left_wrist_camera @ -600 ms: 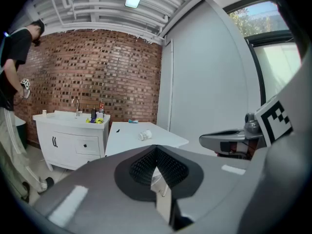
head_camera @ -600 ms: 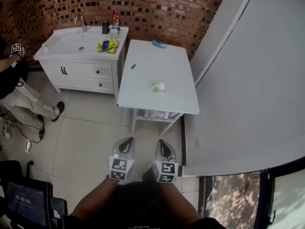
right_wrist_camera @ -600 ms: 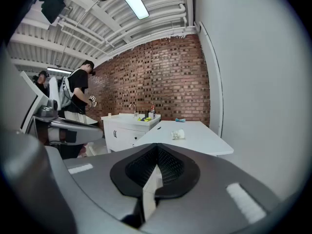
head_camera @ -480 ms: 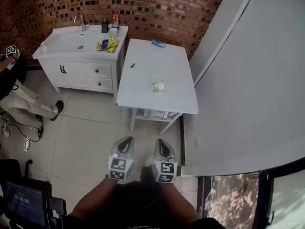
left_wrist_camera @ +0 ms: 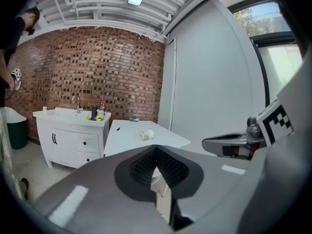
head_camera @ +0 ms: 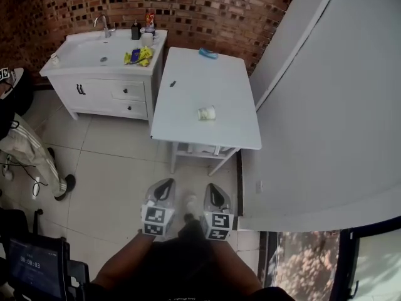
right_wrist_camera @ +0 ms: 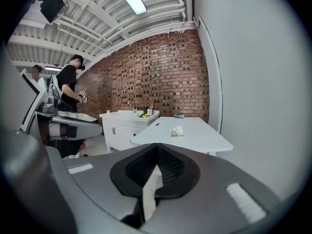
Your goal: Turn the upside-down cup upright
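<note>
left gripper (head_camera: 165, 189): jaws pressed together with nothing between them, as the left gripper view (left_wrist_camera: 156, 152) shows; held low at 6 o'clock in the head view, over the tiled floor, pointing toward 12 o'clock.
right gripper (head_camera: 215, 193): jaws likewise closed on nothing in the right gripper view (right_wrist_camera: 157, 150); just beside the left one, at its 3 o'clock, pointing the same way.
cup (head_camera: 207, 113): small and white, on the tabletop toward its 6 o'clock end, at 12 o'clock from both grippers and well apart from them; it looks to lie on its side, though it is too small to be sure. it also shows in the left gripper view (left_wrist_camera: 146, 135) and the right gripper view (right_wrist_camera: 176, 130).
table (head_camera: 188, 74): white, long axis running from 6 to 12 o'clock.
blue object (head_camera: 208, 54): at the table's 12 o'clock end, well apart from the cup.
small dark object (head_camera: 172, 84): on the table at 10 o'clock from the cup.
sink cabinet (head_camera: 106, 74): white, just beside the table at its 9 o'clock, against the brick wall (head_camera: 207, 11).
yellow items (head_camera: 143, 56): on the cabinet top, at the corner nearest the table.
person (head_camera: 22, 137): at 9 o'clock of the head view, only partly in view.
</note>
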The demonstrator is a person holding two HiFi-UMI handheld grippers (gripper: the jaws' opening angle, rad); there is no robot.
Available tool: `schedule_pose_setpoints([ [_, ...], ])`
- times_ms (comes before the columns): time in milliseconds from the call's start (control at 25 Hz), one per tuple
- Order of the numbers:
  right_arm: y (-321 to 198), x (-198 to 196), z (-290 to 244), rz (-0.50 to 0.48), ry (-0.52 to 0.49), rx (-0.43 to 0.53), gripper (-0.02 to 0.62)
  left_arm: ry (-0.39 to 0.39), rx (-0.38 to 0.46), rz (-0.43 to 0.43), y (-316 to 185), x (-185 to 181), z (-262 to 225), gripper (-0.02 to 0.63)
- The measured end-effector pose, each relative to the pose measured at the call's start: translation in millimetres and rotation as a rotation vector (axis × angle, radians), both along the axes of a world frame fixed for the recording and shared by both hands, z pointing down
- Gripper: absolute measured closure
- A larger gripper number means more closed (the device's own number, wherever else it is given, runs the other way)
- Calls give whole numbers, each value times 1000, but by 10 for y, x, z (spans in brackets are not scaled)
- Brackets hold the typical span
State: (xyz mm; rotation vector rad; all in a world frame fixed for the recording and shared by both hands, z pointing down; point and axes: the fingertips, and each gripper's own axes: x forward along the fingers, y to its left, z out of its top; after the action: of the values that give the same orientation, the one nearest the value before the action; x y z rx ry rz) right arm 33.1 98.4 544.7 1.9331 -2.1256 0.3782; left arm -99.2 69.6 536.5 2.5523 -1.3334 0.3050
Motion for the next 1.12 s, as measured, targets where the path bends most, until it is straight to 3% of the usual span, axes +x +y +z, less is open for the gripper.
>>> schedule_pose_setpoints([
  [600,-650,161,202,-49,-15,-23,581,-25,-18,-71,-609,67,194,609],
  [1120,-1512,560,495,-71,-29,-76,581,-45,-45,-73,-1409,490,337,609],
])
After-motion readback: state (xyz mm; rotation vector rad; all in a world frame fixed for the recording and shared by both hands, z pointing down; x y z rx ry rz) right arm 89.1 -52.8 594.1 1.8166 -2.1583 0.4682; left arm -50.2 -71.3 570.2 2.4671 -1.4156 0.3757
